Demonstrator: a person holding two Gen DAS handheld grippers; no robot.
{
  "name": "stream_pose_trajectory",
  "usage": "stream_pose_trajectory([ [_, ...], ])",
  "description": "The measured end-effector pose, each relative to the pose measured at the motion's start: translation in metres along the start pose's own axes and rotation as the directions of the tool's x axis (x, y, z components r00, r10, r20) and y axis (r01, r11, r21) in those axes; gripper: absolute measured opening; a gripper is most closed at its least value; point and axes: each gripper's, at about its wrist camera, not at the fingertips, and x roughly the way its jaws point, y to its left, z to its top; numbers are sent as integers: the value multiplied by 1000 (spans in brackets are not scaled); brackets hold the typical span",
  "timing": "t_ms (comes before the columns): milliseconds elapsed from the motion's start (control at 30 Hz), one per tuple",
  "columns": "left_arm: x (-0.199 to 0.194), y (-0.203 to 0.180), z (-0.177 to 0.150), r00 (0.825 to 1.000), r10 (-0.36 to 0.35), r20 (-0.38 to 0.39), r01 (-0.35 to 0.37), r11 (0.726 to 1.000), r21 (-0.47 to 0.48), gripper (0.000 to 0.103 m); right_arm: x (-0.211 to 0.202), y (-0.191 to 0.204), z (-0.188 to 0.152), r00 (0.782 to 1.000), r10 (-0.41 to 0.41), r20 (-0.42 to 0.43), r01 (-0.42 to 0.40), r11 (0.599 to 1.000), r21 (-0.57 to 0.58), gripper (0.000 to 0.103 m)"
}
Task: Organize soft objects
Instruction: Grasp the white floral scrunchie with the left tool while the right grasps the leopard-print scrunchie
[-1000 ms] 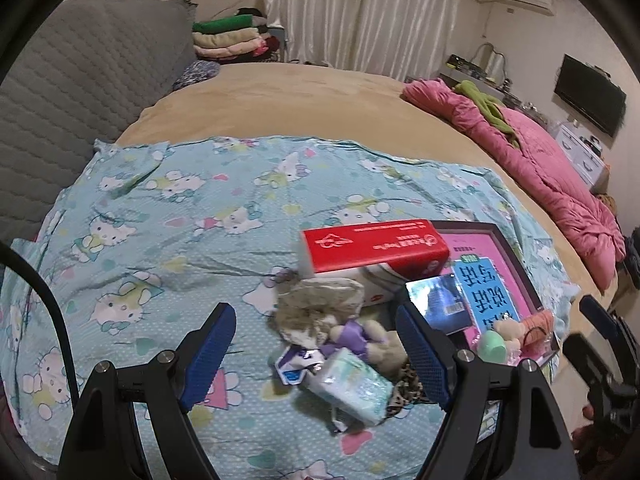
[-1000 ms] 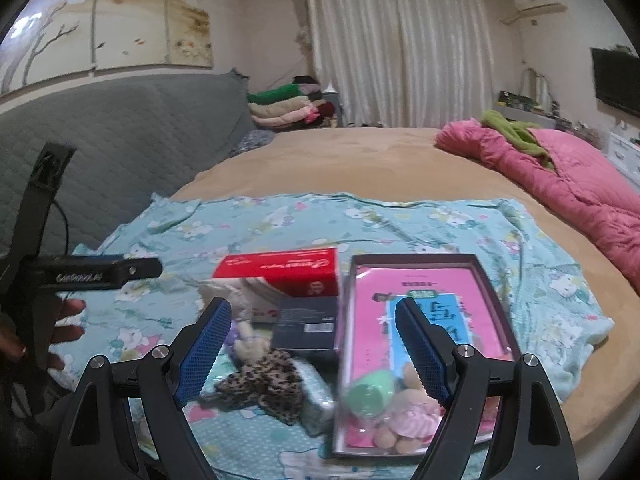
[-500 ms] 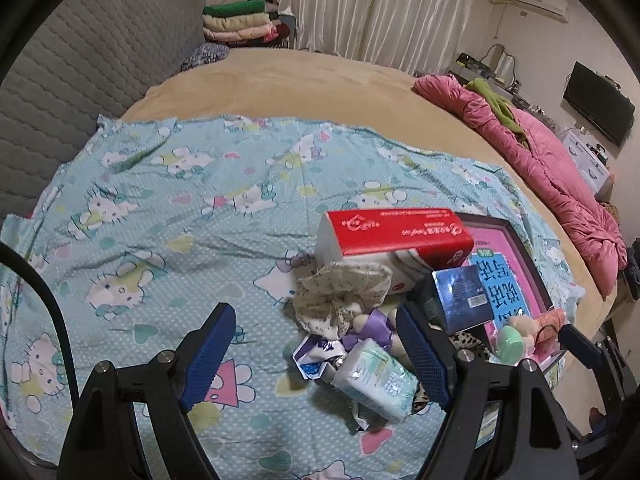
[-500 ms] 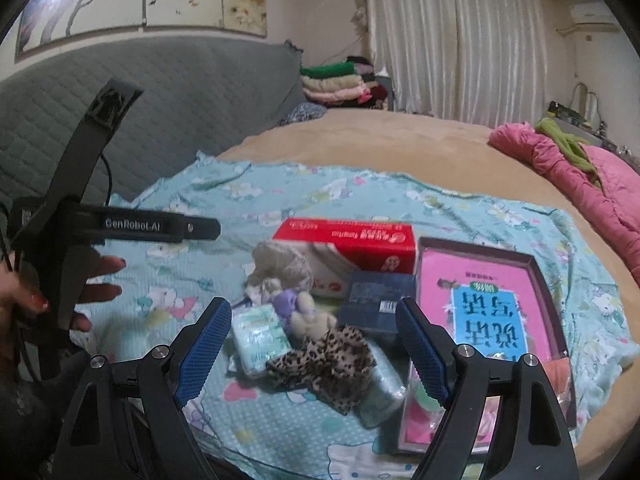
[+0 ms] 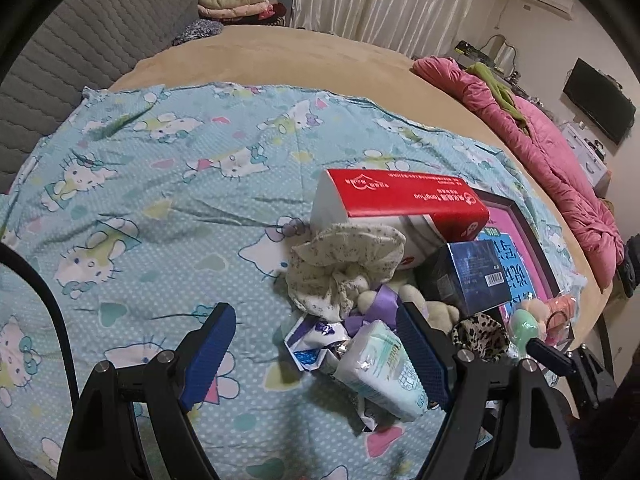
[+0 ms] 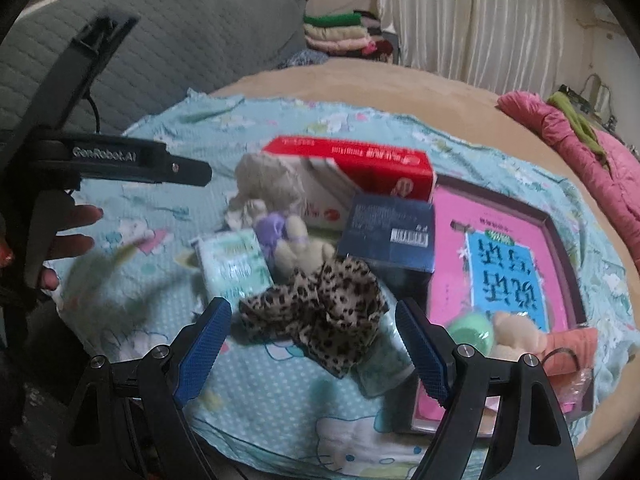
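Note:
A heap of soft things lies on a blue cartoon-cat sheet point(image 5: 160, 208). It holds a cream floral cloth point(image 5: 344, 268), a small plush with a purple bow point(image 6: 288, 240), a leopard-print scrunchie point(image 6: 320, 312) and a pale green tissue pack point(image 5: 380, 364). My left gripper point(image 5: 316, 352) is open and empty, just above the tissue pack. My right gripper point(image 6: 312, 348) is open and empty, with the scrunchie between its fingers. The left gripper also shows in the right wrist view point(image 6: 120, 160).
A red tissue box point(image 5: 400, 204) and a dark blue box point(image 5: 468, 276) stand behind the heap. A dark tray point(image 6: 560, 248) with a pink book holds a green sponge point(image 6: 472, 328) and pink items. A pink quilt point(image 5: 560, 152) lies at right.
Both grippers have moved forward and down toward the heap. The right wrist view has swung left, so the scrunchie now sits between its fingers. Both stay open.

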Motion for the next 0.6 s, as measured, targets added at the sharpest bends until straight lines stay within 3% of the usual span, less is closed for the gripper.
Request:
stream_pose_trajectory([
  [467, 27, 1, 4, 1000, -31, -2, 31, 1000, 5, 83, 38, -3, 1, 1000, -30, -5, 31, 999, 21, 84],
  [567, 34, 7, 7, 999, -40, 5, 40, 999, -17, 84, 40, -4, 2, 999, -54, 6, 54, 998, 9, 73],
  [600, 37, 9, 9, 999, -41, 6, 41, 999, -25, 84, 41, -3, 2, 998, -59, 13, 59, 998, -1, 65],
])
